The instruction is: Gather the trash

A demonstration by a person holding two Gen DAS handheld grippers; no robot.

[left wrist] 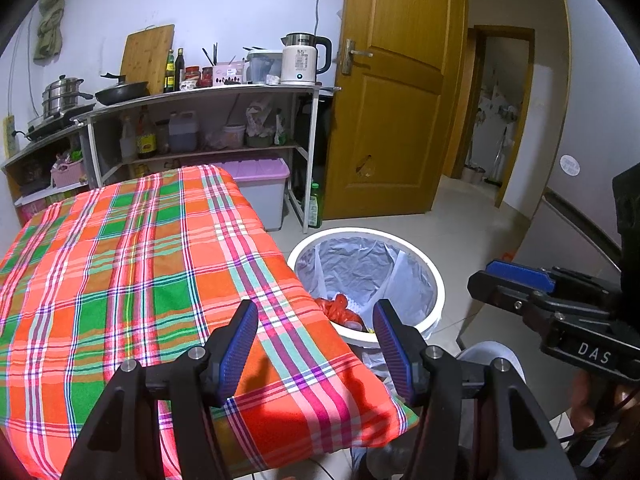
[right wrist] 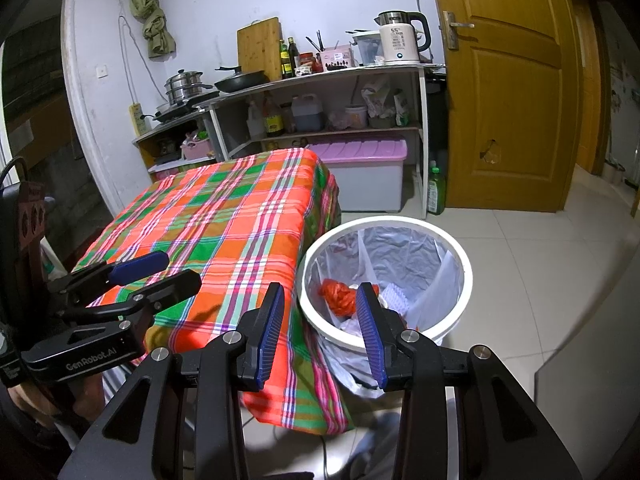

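Two empty tongs, left (left wrist: 316,344) and right (right wrist: 320,328); one lined bin (right wrist: 460,248).

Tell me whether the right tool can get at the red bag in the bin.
Probably yes: the right tool is open and empty, the red bag lies uncovered in the open-topped bin, and nothing stands between them.

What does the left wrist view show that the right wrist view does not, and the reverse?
Only the left wrist view shows the second doorway beyond the open door, and the right claw from the side, its state unclear.

Only the right wrist view shows the wall switch, the dark opening at far left, and the left claw from the side.

Both show the plaid tablecloth with no trash visible on it, the white bin beside it holding a red bag, the kettle, and each camera's own claw open and empty.
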